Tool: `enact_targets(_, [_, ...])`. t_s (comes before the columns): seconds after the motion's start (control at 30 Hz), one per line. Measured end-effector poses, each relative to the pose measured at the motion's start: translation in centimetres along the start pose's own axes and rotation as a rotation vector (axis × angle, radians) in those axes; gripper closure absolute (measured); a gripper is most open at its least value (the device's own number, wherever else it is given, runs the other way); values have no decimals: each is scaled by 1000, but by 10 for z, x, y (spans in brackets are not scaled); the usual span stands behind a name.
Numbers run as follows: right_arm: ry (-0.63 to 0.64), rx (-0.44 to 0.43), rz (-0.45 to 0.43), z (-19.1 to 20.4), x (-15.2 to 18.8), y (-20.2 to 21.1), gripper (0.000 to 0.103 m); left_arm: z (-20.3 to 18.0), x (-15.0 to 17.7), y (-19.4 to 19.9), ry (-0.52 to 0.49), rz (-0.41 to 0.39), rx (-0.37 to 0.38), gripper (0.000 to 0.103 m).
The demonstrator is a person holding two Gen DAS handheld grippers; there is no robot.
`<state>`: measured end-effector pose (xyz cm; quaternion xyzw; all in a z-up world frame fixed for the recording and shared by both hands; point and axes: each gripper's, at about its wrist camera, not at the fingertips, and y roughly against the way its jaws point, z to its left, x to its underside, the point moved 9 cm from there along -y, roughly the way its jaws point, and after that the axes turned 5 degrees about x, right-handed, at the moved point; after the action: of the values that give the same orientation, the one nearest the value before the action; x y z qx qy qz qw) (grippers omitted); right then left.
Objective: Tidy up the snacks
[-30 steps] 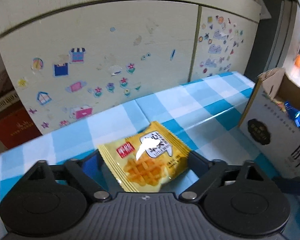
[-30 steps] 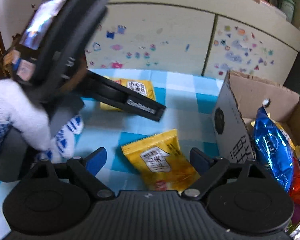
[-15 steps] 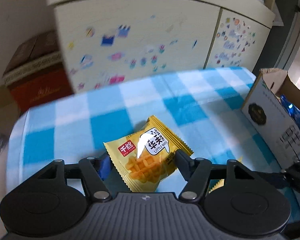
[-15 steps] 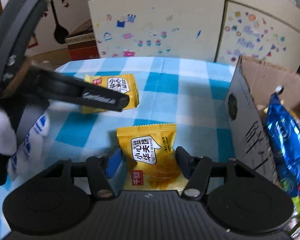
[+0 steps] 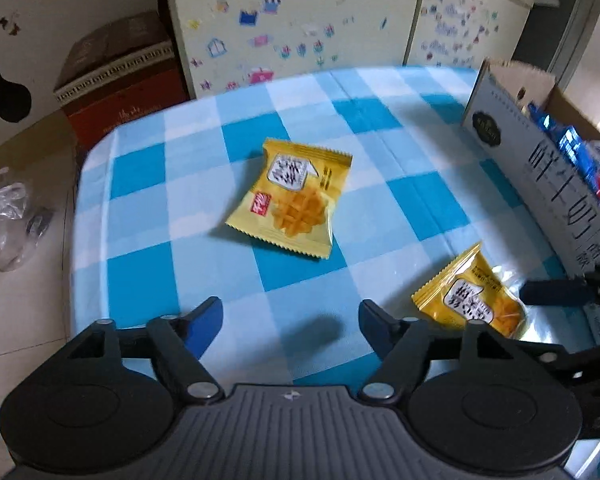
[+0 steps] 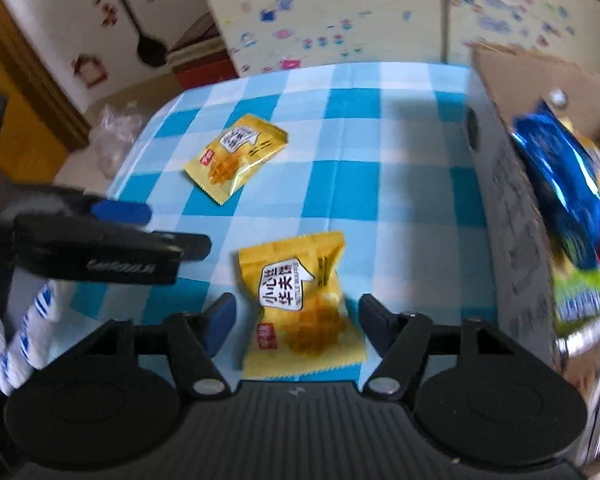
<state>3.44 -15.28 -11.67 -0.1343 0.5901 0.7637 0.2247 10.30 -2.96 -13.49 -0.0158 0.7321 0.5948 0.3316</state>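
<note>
One yellow waffle packet (image 5: pixel 292 204) lies flat on the blue-checked tablecloth (image 5: pixel 148 264), well ahead of my left gripper (image 5: pixel 290 320). Its jaws are opening with nothing between them. A second yellow waffle packet (image 6: pixel 300 300) lies on the cloth between the fingers of my right gripper (image 6: pixel 296 316). Those jaws are opening too, and the pads stand just clear of the wrapper. The left wrist view shows this second packet (image 5: pixel 470 300) at lower right, with a right finger (image 5: pixel 556 292) beside it. The first packet (image 6: pixel 236 158) sits farther back in the right wrist view.
An open cardboard box (image 6: pixel 504 208) stands at the table's right side, holding a blue bag (image 6: pixel 560 184) and other snacks. A gloved hand (image 6: pixel 20 340) carries the left gripper at the left. Beyond the table stand a stickered cabinet (image 5: pixel 300 20), a red box (image 5: pixel 120 92) and a plastic bag (image 5: pixel 4 220).
My left gripper closed in on the first packet, then widened and pulled back, leaving it turned on the cloth. The right jaws narrowed around the second packet, then spread again; it still lies on the table.
</note>
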Motion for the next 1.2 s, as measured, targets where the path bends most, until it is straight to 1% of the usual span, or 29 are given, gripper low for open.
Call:
enact_targets(0.13, [-41, 8, -23, -2, -5, 1, 28, 7, -15, 5, 19, -70, -16, 19])
enact_targets(0.23, [-38, 26, -13, 0, -5, -4, 25, 6, -31, 0, -1, -111, -33, 14])
enact_targets(0.3, [-26, 30, -6, 3, -3, -9, 23, 2, -39, -7, -43, -116, -43, 13])
enact_targets(0.4, [2, 50, -4, 4, -2, -12, 21, -2, -46, -22, -119, -97, -74, 13])
enact_targets(0.47, [16, 65, -8, 5, -3, -14, 20, 1, -50, -31, -135, -86, -82, 12])
enact_targets(0.57, [11, 88, -2, 3, -4, -21, 18, 8, -56, -44, -102, -66, -64, 10])
enact_targets(0.63, [16, 92, -5, 4, -4, -23, 15, 10, -59, -50, -104, -64, -54, 1])
enact_targets(0.67, [26, 98, -7, 5, -4, -24, 14, 12, -61, -52, -102, -67, -51, 0])
enact_targets(0.83, [94, 163, -22, 12, -2, -30, 12, 17, -66, -63, -16, -61, 22, 0])
enact_targets(0.87, [109, 170, -27, 14, -1, -31, 10, 17, -66, -63, -20, -70, 29, 0])
enact_targets(1.0, [194, 224, -38, 21, 6, -36, 5, 17, -66, -63, -25, -82, 36, 0])
enact_targets(1.03, [171, 227, -39, 18, 6, -37, 1, 17, -66, -63, -21, -87, 35, 0])
enact_targets(1.13, [170, 225, -41, 17, 5, -37, 0, 17, -65, -63, -14, -109, 32, 0])
enact_targets(1.2, [174, 225, -44, 17, 5, -37, 0, 17, -66, -63, -5, -105, 25, 0])
